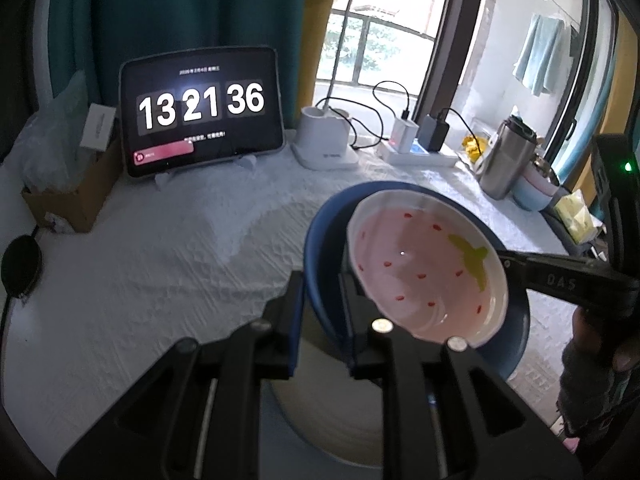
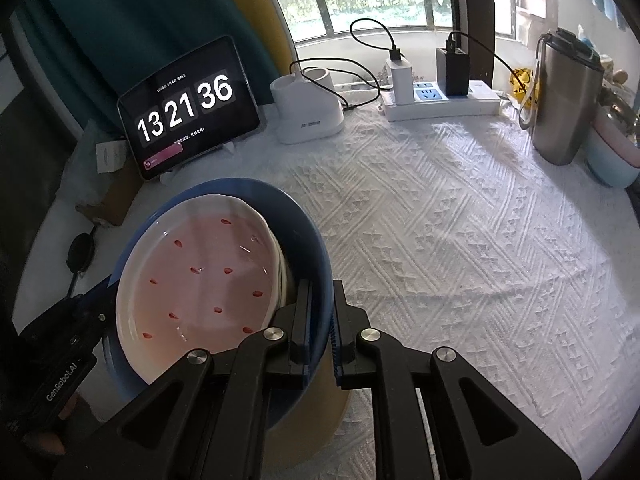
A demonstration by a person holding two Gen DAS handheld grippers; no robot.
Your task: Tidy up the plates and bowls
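A blue bowl (image 1: 320, 240) (image 2: 304, 232) is held just above the white tablecloth, with a pink strawberry-patterned dish (image 1: 420, 272) (image 2: 208, 280) lying tilted inside it. My left gripper (image 1: 324, 320) is shut on the bowl's near rim, one finger inside and one outside. My right gripper (image 2: 322, 328) is shut on the opposite rim in the same way. Each wrist view shows the other gripper at the far side: the right gripper (image 1: 508, 262) and the left gripper (image 2: 106, 300). A pale round thing (image 1: 320, 412) lies under the bowl, mostly hidden.
At the back stand a tablet clock (image 1: 200, 112), a white lamp base (image 1: 324, 140) and a power strip (image 2: 440, 100) with cables. A steel tumbler (image 2: 560, 100) and stacked pastel bowls (image 2: 612, 156) stand at the right, a cardboard box (image 1: 68, 196) at the left.
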